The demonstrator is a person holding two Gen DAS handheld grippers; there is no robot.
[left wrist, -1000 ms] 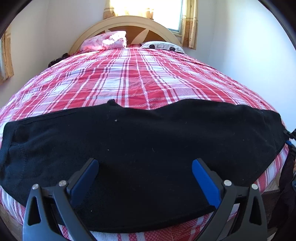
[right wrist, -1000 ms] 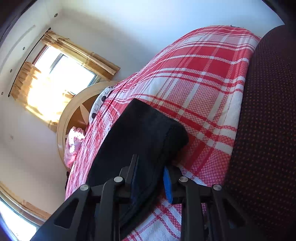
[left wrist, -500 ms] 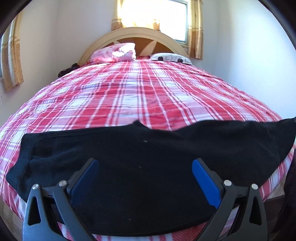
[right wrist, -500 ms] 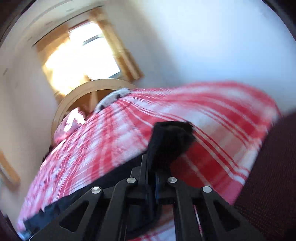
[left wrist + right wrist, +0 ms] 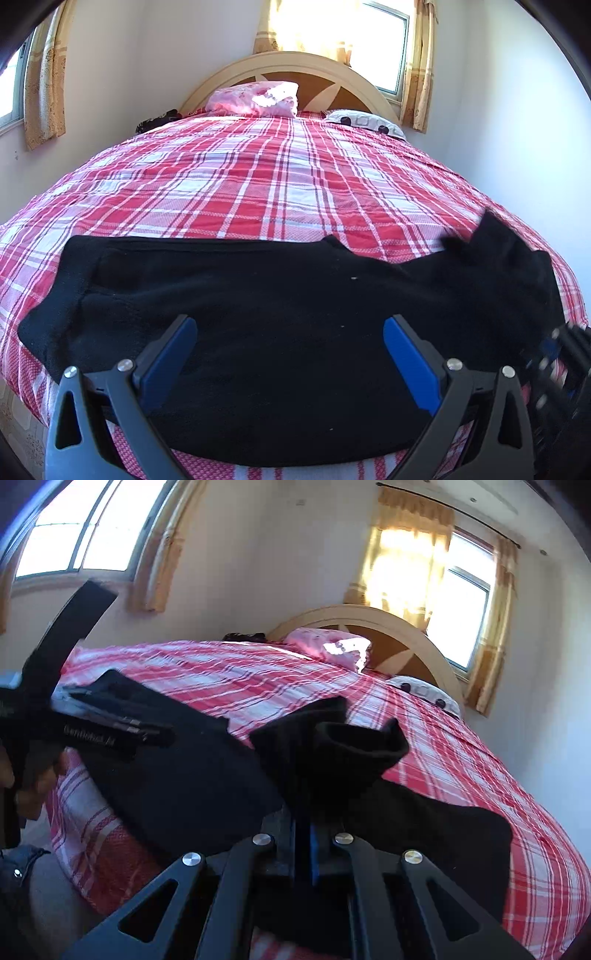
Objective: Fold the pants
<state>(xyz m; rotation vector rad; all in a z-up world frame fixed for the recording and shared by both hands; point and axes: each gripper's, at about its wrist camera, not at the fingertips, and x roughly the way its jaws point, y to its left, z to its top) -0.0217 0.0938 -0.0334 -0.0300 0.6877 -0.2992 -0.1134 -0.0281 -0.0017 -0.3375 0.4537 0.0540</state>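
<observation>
Black pants (image 5: 258, 314) lie across the near edge of a red plaid bed (image 5: 277, 192). My left gripper (image 5: 288, 350) is open over their middle, its blue pads apart and holding nothing. My right gripper (image 5: 310, 812) is shut on the right end of the pants (image 5: 332, 749), which is lifted off the bed and bunched above the fingers. In the left wrist view that raised end (image 5: 495, 243) stands up at the right, and the right gripper (image 5: 557, 358) shows blurred by the bed's right edge. The left gripper (image 5: 110, 731) shows in the right wrist view.
A pink pillow (image 5: 258, 98) and a white patterned pillow (image 5: 365, 122) lie by the wooden headboard (image 5: 291, 68). A dark item (image 5: 159, 120) sits at the far left of the bed. Curtained windows (image 5: 436, 576) are behind. A wall (image 5: 517, 129) runs along the bed's right side.
The right gripper has closed on the pants' right end, lifted it and swung it leftward over the bed. The left gripper has pulled back and up slightly, still open.
</observation>
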